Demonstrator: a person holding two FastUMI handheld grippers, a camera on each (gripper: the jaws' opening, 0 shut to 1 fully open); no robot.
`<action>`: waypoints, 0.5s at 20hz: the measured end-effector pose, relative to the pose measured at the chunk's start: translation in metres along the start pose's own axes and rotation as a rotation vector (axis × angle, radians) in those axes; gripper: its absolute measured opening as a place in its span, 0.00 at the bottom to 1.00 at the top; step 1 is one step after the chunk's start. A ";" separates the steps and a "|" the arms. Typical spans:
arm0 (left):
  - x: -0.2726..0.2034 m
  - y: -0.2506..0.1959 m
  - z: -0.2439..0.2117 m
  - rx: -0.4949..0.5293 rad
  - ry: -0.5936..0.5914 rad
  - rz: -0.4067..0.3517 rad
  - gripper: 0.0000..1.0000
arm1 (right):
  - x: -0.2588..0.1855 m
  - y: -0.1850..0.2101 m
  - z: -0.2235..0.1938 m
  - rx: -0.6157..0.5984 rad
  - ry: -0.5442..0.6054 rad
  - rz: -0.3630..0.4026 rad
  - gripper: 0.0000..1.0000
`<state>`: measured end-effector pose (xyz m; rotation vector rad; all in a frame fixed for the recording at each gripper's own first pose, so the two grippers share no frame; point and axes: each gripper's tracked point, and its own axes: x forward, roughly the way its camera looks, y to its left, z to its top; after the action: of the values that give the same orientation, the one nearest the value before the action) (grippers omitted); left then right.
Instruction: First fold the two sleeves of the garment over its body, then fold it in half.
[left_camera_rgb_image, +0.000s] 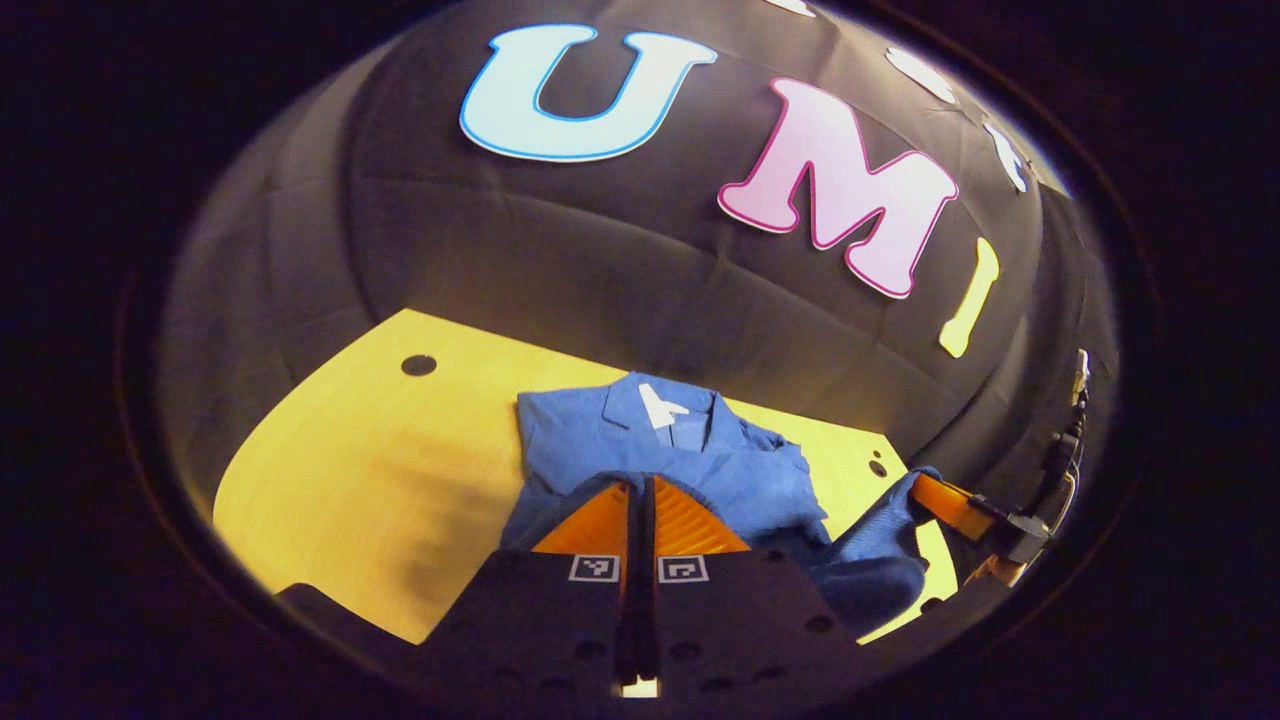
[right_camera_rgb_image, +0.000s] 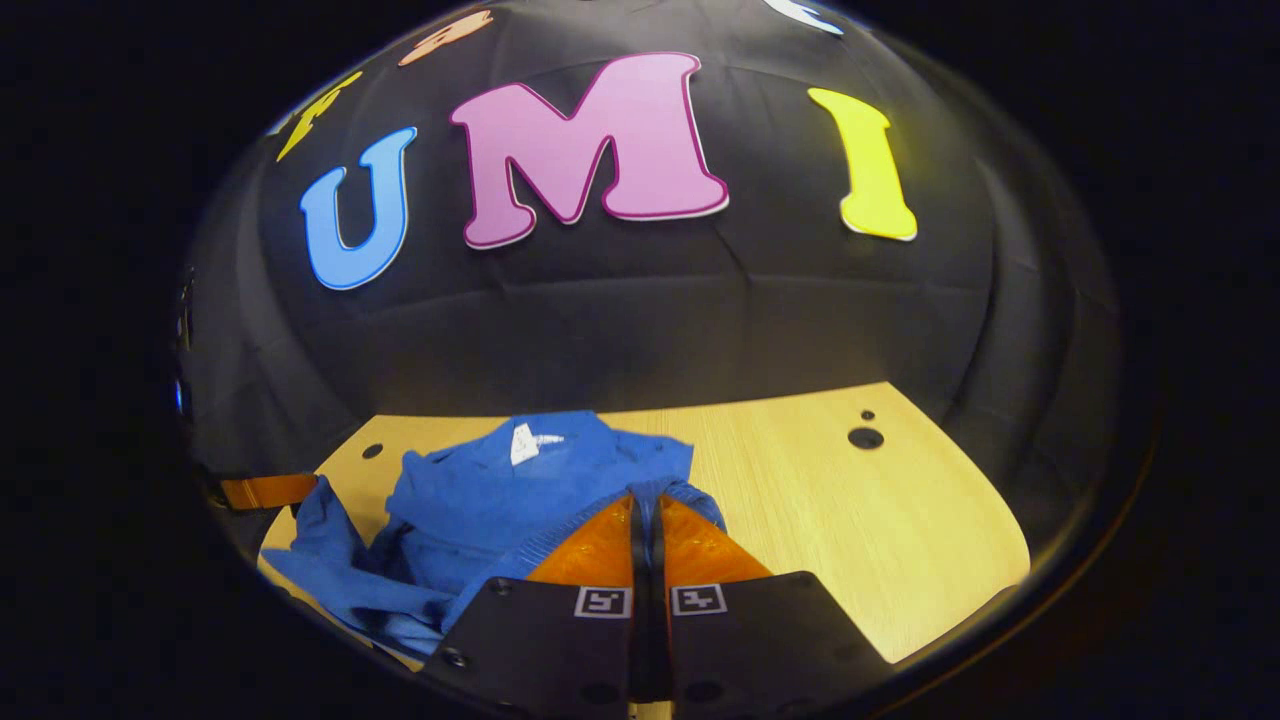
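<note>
On wooden table (right_camera_rgb_image: 850, 520), rumpled blue garment (right_camera_rgb_image: 480, 500) lies.

Pale wooden table (right_camera_rgb_image: 850, 510) with round holes, blue garment (right_camera_rgb_image: 500, 490) rumpled on it.

Both views low, close — facing the garment (left_camera_rgb_image: 700, 460) (shared) and wall.

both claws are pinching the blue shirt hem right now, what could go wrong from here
1. The left claw and right claw each pinch only a thin edge of the blue shirt; the cloth may slip out mid-fold.
2. The fabric between them sags in a bunch near the wooden table front edge, so the fold may land crooked or creased.
</note>
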<state>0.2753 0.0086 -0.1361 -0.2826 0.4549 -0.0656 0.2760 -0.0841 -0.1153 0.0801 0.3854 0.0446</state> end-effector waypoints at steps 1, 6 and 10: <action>0.016 0.004 0.018 0.025 -0.054 0.011 0.00 | 0.015 0.000 0.014 -0.001 -0.029 -0.002 0.00; 0.107 0.044 0.088 0.141 -0.256 0.107 0.00 | 0.105 -0.002 0.069 -0.036 -0.158 -0.024 0.00; 0.175 0.060 0.095 0.213 -0.334 0.083 0.02 | 0.172 -0.004 0.079 -0.087 -0.255 -0.071 0.05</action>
<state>0.4743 0.0681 -0.1450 -0.0622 0.1256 0.0144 0.4649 -0.0836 -0.1069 -0.0142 0.1311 -0.0194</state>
